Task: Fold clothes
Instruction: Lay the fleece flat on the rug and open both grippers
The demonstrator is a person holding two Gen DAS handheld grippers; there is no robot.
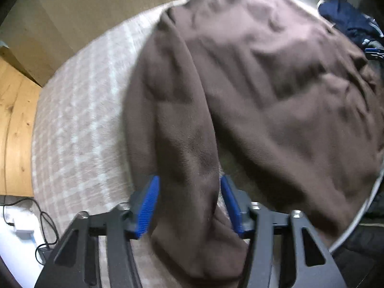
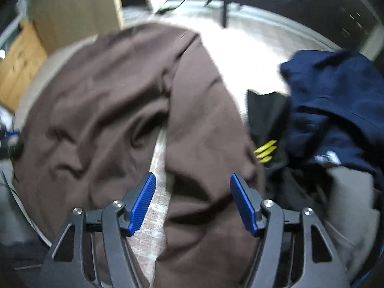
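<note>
A brown fleece top [image 1: 276, 84] lies spread on a beige checked bed cover [image 1: 79, 132]. One of its sleeves [image 1: 184, 144] runs down between the blue pads [image 1: 148, 204] of my left gripper [image 1: 189, 201], which is shut on it; the bunched fabric fills the gap. In the right wrist view the same brown top [image 2: 108, 96] lies below, with its other sleeve [image 2: 204, 120] folded alongside the body. My right gripper [image 2: 193, 201] hovers over that sleeve's lower end, open, its pads [image 2: 141, 204] clear of the cloth. Both views are blurred.
A pile of other clothes lies to the right: a navy garment [image 2: 336, 96], a black one with yellow stripes [image 2: 266, 153] and a grey cloth [image 2: 352, 204]. Wooden furniture [image 1: 14, 120] and floor cables [image 1: 45, 228] are left of the bed. Tripod legs [image 2: 224, 7] stand beyond it.
</note>
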